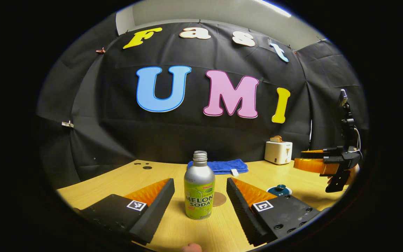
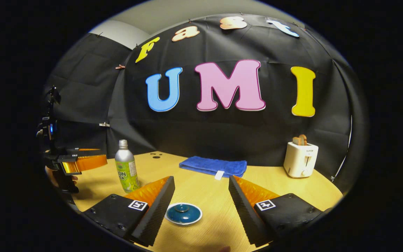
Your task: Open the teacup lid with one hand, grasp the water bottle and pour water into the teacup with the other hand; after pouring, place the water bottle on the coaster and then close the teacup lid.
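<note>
1. Water bottle (image 1: pixel 199 190): a printed label wraps the body, with large block lettering in two lines. We log it without copying it out.
2. Toaster (image 2: pixel 301 160): one small brand mark on the front face.
3. Left tongs (image 1: pixel 200 181): two square black-and-white coded markers (image 1: pixel 136 205), no letters.
4. Right tongs (image 2: pixel 201 178): two more of the same squares (image 2: pixel 138 205).
5. Towel (image 2: pixel 212 166): white tag (image 2: pixel 218 175); we find nothing legible on it.
</note>
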Demonstrator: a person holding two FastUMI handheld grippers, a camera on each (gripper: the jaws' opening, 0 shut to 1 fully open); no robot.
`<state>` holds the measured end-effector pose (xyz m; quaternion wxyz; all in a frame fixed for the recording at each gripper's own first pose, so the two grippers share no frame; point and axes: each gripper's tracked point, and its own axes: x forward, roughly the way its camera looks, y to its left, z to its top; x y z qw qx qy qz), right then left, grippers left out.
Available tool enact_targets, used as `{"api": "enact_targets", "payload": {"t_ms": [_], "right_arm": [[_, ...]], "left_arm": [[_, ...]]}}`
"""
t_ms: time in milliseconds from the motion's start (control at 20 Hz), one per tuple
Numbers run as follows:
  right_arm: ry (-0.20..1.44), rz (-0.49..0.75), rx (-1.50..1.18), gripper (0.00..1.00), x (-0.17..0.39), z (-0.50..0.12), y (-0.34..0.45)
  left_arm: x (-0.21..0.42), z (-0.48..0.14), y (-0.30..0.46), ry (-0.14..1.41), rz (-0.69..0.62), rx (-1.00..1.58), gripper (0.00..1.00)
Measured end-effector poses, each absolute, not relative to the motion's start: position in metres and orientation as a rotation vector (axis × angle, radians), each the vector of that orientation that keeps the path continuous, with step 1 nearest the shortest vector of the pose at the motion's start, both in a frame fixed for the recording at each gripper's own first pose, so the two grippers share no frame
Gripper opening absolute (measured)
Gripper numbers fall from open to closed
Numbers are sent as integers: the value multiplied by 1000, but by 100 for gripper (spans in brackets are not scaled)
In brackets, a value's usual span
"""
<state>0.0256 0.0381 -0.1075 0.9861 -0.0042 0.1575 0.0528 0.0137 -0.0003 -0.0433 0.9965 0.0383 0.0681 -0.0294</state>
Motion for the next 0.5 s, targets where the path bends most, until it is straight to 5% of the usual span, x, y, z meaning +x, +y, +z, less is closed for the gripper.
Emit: {"api": "enact_targets", "payload": {"t_ms": [500], "right_arm": [[512, 175, -75, 71, 30, -161, 61]], "left_arm": [[15, -46, 3, 143, -54, 73, 95]]}}
